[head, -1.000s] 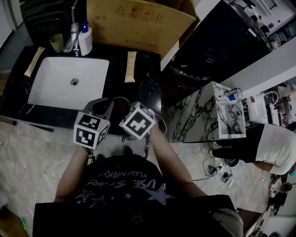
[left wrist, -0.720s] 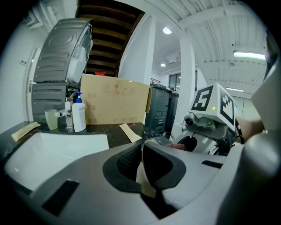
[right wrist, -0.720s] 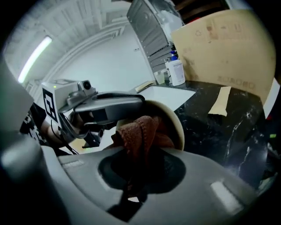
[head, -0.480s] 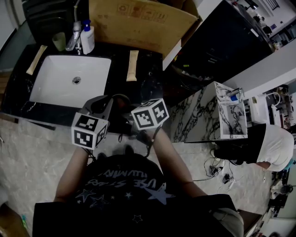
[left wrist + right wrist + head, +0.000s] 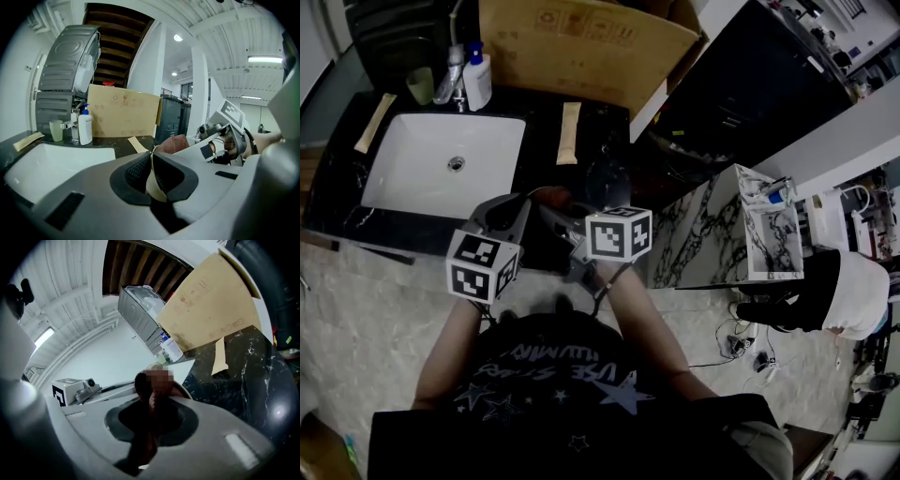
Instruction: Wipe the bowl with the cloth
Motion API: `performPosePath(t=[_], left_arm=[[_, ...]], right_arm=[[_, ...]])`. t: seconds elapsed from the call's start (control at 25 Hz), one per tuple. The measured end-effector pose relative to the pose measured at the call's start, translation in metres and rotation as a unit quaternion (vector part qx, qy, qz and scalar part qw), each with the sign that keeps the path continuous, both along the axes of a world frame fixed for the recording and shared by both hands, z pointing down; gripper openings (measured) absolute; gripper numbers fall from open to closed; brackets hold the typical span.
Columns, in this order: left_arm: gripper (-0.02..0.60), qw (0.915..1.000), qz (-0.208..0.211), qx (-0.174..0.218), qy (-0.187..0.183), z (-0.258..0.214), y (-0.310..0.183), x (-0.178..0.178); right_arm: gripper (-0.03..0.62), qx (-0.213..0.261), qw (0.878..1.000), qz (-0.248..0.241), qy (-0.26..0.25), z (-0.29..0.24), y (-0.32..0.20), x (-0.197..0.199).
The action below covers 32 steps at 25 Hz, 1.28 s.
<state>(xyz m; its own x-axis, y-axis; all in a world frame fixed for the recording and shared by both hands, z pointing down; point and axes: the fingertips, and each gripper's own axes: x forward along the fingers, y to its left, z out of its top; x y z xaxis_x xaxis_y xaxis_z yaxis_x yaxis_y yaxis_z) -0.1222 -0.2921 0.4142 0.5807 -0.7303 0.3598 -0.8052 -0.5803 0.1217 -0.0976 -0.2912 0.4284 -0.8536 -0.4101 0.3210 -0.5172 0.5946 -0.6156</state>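
left claw (image 5: 151, 158) clamped on bowl (image 5: 154, 190) rim, right claw (image 5: 152, 405) clamped on cloth (image 5: 143, 384); bowl to be held steady, cloth pressed round inside.

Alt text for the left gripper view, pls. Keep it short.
The left gripper has its jaws shut on the thin cream rim of the bowl. Just beyond it, the right gripper holds a brown cloth. Behind are a white sink, a pump bottle and a cardboard box on a dark counter.
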Motion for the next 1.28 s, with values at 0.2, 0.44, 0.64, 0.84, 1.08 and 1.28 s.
performPosePath(t=[0.2, 0.44, 0.64, 0.84, 1.08, 1.28], left_arm=[[0.018, 0.9997, -0.016, -0.015, 0.011, 0.005, -0.004, -0.01], [0.018, 0.9987, -0.033, -0.034, 0.02, 0.014, -0.011, -0.019], [0.018, 0.9963, -0.054, -0.051, 0.044, 0.017, -0.021, -0.032], [0.018, 0.9919, -0.072, -0.061, 0.085, 0.009, -0.031, -0.043], [0.018, 0.9833, -0.091, -0.047, 0.151, -0.017, -0.043, -0.047], [0.018, 0.9793, -0.088, -0.053, 0.174, -0.023, -0.042, -0.041]], right_arm=[[0.051, 0.011, 1.0, 0.005, -0.008, -0.006, 0.002, 0.008], [0.051, 0.057, 0.998, 0.033, -0.003, -0.027, 0.002, 0.028], [0.051, 0.103, 0.99, 0.092, 0.016, -0.042, -0.012, 0.073], [0.051, 0.113, 0.986, 0.084, 0.087, -0.018, -0.009, 0.1], [0.051, 0.146, 0.985, -0.012, 0.094, -0.005, 0.02, 0.064], [0.051, 0.189, 0.978, -0.005, 0.092, -0.017, 0.014, 0.05]])
